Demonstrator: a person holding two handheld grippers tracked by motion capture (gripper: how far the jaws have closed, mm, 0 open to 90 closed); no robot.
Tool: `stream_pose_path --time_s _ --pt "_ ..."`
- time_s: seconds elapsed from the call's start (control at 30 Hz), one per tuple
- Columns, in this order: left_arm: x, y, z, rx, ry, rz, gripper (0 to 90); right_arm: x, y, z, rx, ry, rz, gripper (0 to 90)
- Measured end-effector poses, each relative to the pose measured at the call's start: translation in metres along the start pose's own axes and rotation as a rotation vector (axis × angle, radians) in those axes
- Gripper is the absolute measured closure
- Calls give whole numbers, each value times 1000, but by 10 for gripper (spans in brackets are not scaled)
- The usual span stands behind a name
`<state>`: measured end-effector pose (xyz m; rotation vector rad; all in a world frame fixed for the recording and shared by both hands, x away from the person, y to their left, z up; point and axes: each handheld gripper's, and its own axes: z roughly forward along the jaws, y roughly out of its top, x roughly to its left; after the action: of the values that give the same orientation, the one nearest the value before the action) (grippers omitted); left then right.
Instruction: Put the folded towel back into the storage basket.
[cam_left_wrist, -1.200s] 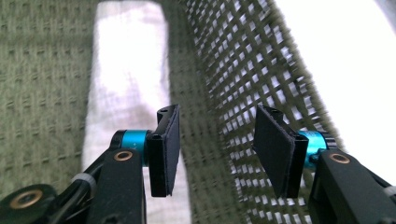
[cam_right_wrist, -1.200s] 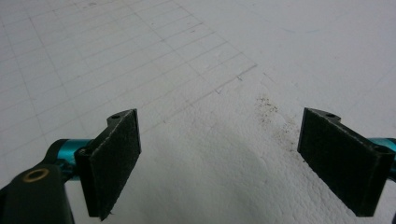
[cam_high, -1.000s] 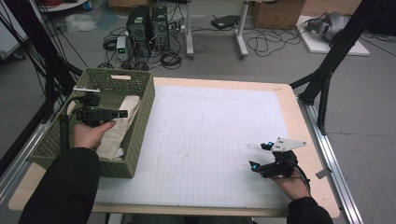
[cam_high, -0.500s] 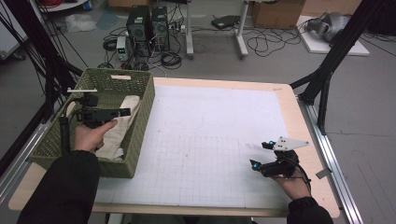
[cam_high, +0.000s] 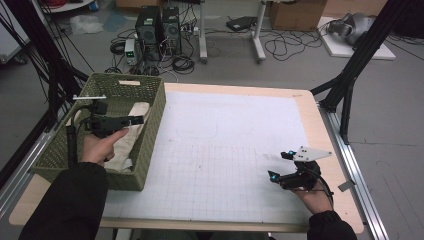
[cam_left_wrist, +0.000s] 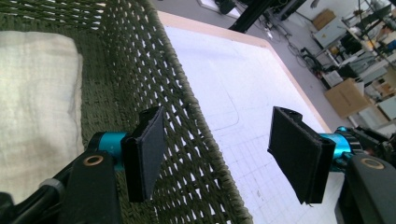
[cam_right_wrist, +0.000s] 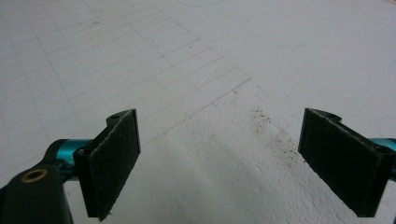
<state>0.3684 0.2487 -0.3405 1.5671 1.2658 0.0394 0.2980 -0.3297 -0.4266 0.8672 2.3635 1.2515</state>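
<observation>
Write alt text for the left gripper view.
Open tongs with nothing between the black pads, which have just been opening, hover over the side wall of a green woven basket. A folded white cloth lies inside the basket at left; the white gridded table mat stretches away at right.

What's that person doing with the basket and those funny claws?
A person holds a claw in each hand. The left claw hovers over the green woven basket, where a folded white cloth lies. Its jaws have just been opening, and nothing is between them. The right claw rests open and empty on the white gridded mat, away from the basket.
</observation>
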Motion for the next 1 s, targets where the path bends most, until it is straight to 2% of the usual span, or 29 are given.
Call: stream_pose_path --time_s 0.6,1.0 --pt "-20 -5 18 21 -51 28 359 1 1 1 1 3 -4 121" --pt "-32 -6 26 27 -57 41 360 1 2 1 -1 0 -7 121"
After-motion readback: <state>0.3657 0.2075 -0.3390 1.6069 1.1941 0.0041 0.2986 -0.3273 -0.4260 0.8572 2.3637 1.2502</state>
